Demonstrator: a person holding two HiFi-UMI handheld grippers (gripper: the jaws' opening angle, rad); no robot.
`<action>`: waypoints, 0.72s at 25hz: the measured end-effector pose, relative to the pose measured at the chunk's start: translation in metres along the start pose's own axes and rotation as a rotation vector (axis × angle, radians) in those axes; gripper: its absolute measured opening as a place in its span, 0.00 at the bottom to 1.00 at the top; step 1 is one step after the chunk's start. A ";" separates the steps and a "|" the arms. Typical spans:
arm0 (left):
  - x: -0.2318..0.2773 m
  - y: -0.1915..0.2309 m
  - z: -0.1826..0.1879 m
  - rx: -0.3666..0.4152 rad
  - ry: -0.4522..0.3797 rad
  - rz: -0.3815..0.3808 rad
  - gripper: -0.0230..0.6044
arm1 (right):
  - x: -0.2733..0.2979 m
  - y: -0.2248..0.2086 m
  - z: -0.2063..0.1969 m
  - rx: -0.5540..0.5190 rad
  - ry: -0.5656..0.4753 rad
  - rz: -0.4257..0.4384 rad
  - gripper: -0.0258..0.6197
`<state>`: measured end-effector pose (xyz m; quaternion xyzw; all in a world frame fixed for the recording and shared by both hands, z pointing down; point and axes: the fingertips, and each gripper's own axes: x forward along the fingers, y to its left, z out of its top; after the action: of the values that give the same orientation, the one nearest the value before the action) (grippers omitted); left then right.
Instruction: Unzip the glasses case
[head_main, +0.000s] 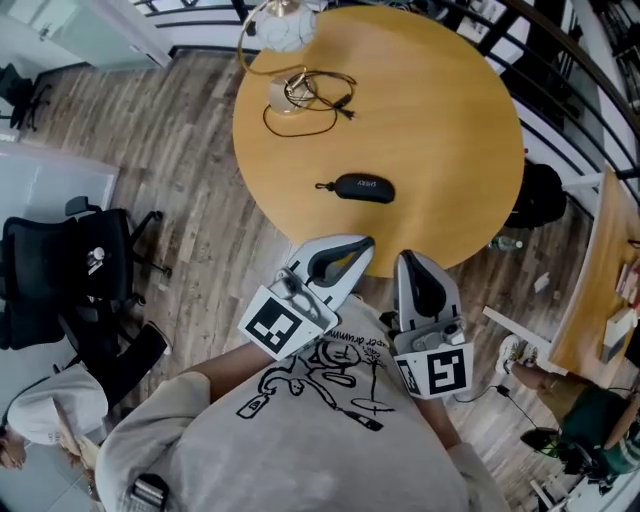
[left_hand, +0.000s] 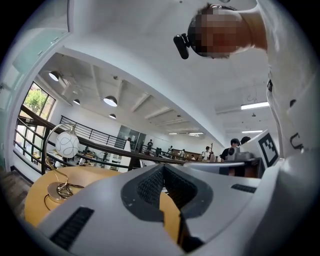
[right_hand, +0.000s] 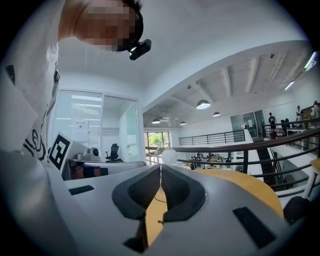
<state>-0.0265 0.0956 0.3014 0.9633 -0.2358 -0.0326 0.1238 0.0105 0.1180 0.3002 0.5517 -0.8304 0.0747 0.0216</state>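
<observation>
Glasses case on the round table, both grippers closed.
The black case is laid shut near the table's middle. The left gripper and right gripper are held at the near edge, well apart from it, with jaws pressed together on nothing.
</observation>
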 end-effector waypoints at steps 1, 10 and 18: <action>0.003 0.009 0.003 -0.002 0.002 -0.004 0.05 | 0.010 -0.001 0.002 -0.003 0.001 -0.002 0.08; 0.025 0.066 0.002 -0.039 0.054 -0.053 0.05 | 0.071 -0.017 -0.002 0.006 0.027 -0.034 0.08; 0.044 0.081 -0.006 -0.061 0.076 -0.047 0.05 | 0.084 -0.037 -0.008 -0.049 0.069 -0.006 0.08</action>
<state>-0.0228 0.0071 0.3278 0.9649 -0.2072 -0.0060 0.1613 0.0112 0.0282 0.3220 0.5504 -0.8292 0.0733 0.0640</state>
